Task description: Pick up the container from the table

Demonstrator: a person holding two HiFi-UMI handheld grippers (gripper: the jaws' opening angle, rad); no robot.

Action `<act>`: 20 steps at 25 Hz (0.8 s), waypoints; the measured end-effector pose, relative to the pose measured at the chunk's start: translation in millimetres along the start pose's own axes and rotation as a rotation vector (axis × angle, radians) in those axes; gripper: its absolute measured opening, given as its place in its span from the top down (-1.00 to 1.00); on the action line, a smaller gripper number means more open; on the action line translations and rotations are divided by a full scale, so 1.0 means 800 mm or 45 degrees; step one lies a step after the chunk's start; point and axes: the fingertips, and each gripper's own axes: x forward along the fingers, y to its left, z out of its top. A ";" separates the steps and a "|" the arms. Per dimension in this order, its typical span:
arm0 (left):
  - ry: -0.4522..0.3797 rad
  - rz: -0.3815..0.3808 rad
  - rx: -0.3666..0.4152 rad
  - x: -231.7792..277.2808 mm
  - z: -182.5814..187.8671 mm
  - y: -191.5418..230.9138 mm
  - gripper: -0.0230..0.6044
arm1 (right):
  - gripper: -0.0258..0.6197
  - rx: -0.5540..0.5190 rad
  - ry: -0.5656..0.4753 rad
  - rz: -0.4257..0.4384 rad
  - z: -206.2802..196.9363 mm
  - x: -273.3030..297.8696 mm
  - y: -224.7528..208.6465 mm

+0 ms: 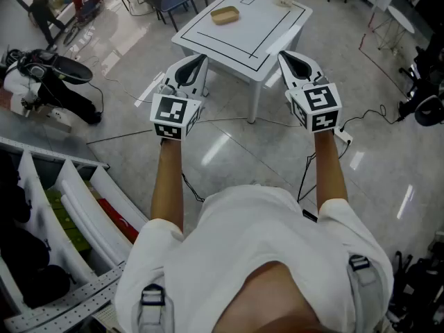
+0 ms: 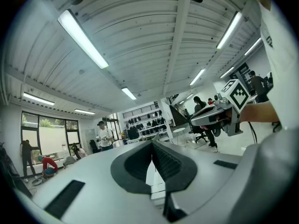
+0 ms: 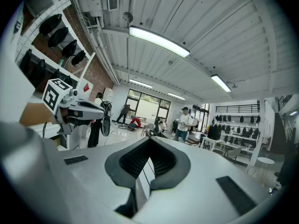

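Container (image 1: 225, 15): tan, shallow, lies on white table (image 1: 272, 26), toward its far left edge | left gripper (image 1: 200, 62): held on table's near side, apart from container, jaws closed together, nothing between | right gripper (image 1: 286, 57): beside table's near right corner, jaws closed together, empty

floor (image 1: 229, 151): glossy grey tiles | ceiling (image 2: 140, 41): white, ribbed, strip lights (image 2: 81, 38) | windows (image 3: 149, 107): far wall | shelves (image 1: 76, 203): white
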 end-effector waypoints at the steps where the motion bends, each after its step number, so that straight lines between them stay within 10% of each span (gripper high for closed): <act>1: 0.003 0.000 0.001 0.004 -0.001 -0.003 0.88 | 0.88 0.001 0.000 0.002 -0.002 0.001 -0.004; 20: 0.063 0.024 -0.029 0.148 -0.069 0.034 0.88 | 0.87 0.034 0.025 0.073 -0.064 0.115 -0.101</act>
